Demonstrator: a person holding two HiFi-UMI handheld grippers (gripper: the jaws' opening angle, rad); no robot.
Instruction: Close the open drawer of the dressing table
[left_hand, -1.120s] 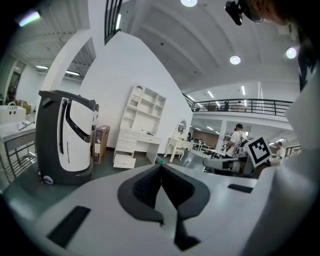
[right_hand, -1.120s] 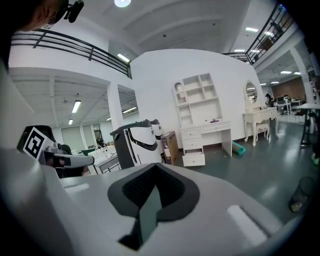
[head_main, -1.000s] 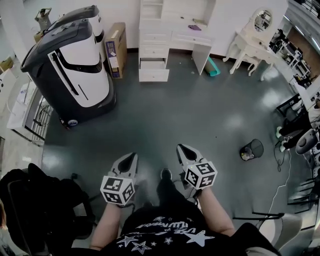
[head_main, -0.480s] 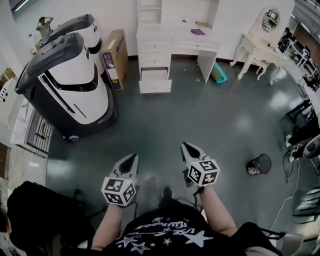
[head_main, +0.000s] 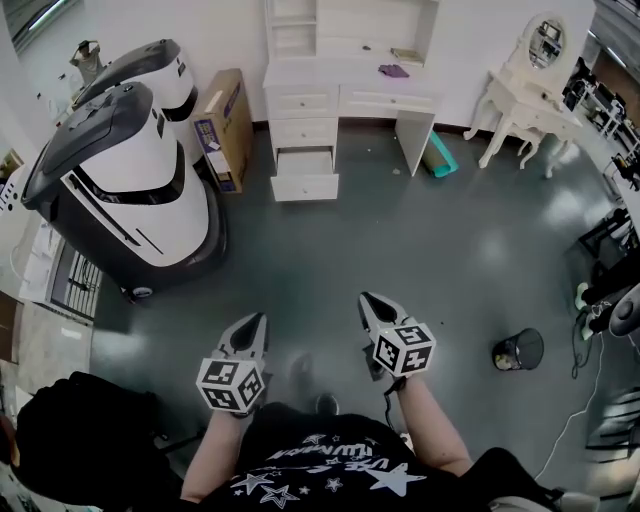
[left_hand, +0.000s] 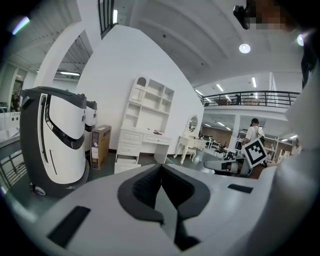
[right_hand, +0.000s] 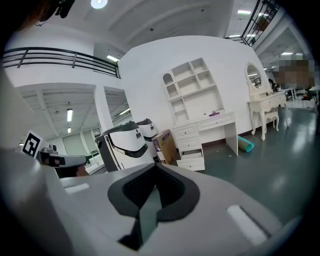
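The white dressing table (head_main: 340, 95) stands against the far wall, with shelves above it. Its lowest left drawer (head_main: 305, 176) is pulled out over the grey floor. My left gripper (head_main: 257, 320) and right gripper (head_main: 366, 299) hover side by side in front of my body, far short of the table. Both are shut and hold nothing. The open drawer (left_hand: 125, 163) shows low and left of the left gripper (left_hand: 161, 166) in the left gripper view. In the right gripper view the drawer (right_hand: 192, 161) lies right of the right gripper (right_hand: 154, 165).
A large white and dark grey machine (head_main: 130, 190) stands at the left, with a cardboard box (head_main: 222, 125) between it and the table. A teal roll (head_main: 440, 155), a mirrored vanity (head_main: 530, 90) and a black bin (head_main: 518, 350) are at the right. A black chair (head_main: 70, 440) is near left.
The dressing table and machine have slid down and grown in the head view as I walk toward them. Both grippers stay shut and keep their place before me.
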